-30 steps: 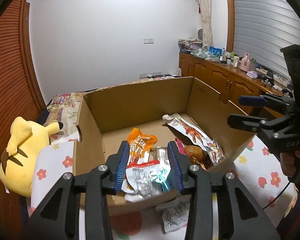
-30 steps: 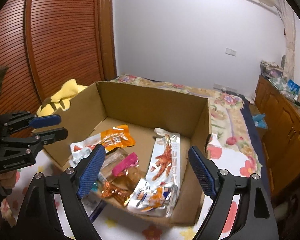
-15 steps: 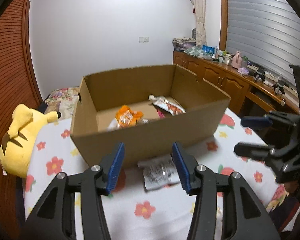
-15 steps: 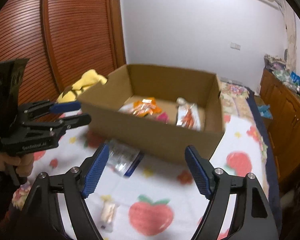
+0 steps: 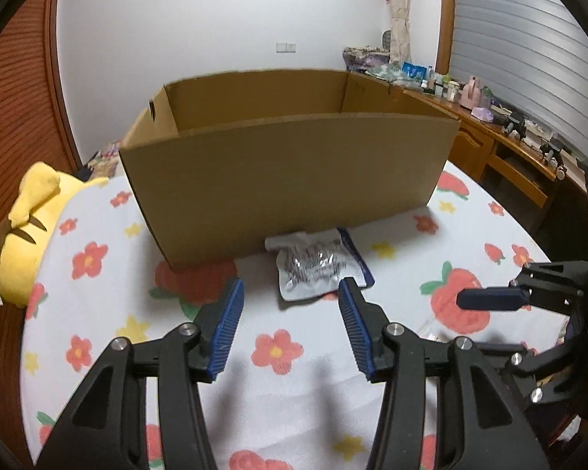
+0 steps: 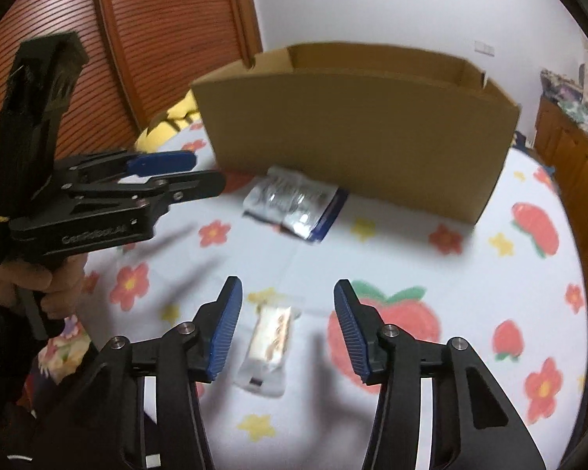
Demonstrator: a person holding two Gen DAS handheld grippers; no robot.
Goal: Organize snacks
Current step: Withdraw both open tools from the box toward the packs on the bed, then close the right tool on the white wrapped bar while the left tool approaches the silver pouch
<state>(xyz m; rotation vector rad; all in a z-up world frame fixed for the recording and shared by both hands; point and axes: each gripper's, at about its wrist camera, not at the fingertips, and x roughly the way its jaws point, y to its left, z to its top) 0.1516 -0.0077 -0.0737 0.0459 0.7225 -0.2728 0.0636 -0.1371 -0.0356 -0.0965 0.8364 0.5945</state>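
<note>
A silver and blue snack packet (image 5: 319, 264) lies on the flowered tablecloth just in front of the cardboard box (image 5: 286, 172). My left gripper (image 5: 290, 325) is open and empty, low over the cloth just short of that packet. The packet also shows in the right wrist view (image 6: 296, 203) in front of the box (image 6: 356, 129). My right gripper (image 6: 284, 331) is open and empty, with a small clear-wrapped pale snack bar (image 6: 270, 342) lying on the cloth between its fingers. The box's contents are hidden from here.
A yellow plush toy (image 5: 27, 227) lies at the table's left edge. A wooden dresser (image 5: 501, 156) with clutter stands to the right. The table's near edge is close below both grippers. The left gripper (image 6: 168, 180) shows at left in the right wrist view.
The left gripper let go of a snack packet over the box. Both grippers pulled back and dropped low in front of the box. The right one narrowed over the small bar.
</note>
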